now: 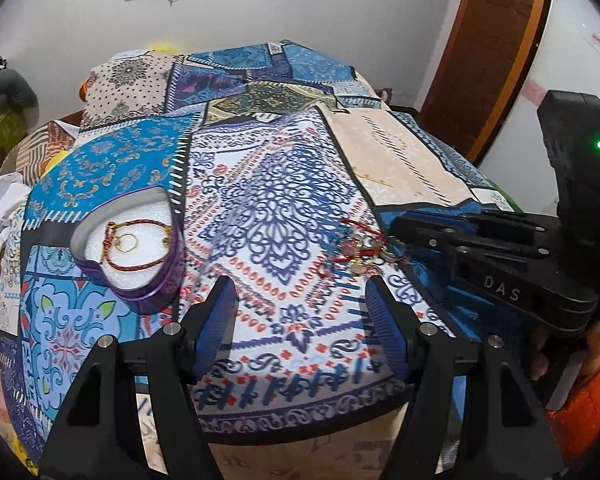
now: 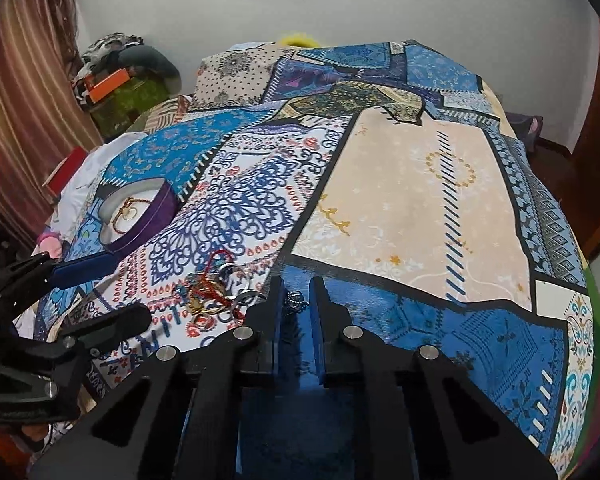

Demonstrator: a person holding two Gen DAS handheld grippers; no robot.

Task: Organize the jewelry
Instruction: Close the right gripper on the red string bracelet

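Right gripper [image 2: 296, 304] sits at the jewelry pile [image 2: 216, 300], jaws nearly closed on a small silvery piece; left gripper [image 1: 300, 308] waits, jaws released. Next call: carry it to the purple box [image 1: 132, 256].

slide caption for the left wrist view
Open left gripper faces a purple heart-shaped box and tangled loose jewelry on patterned cloth.

Jewelry pile [image 1: 360, 250] pieces tangled beyond telling apart, small item [image 2: 296, 298] between right claw [image 2: 296, 304] fingers unidentifiable

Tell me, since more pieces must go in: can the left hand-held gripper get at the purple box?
Probably yes: the left hand-held gripper is open, and only bare cloth separates it from the lidless purple box.
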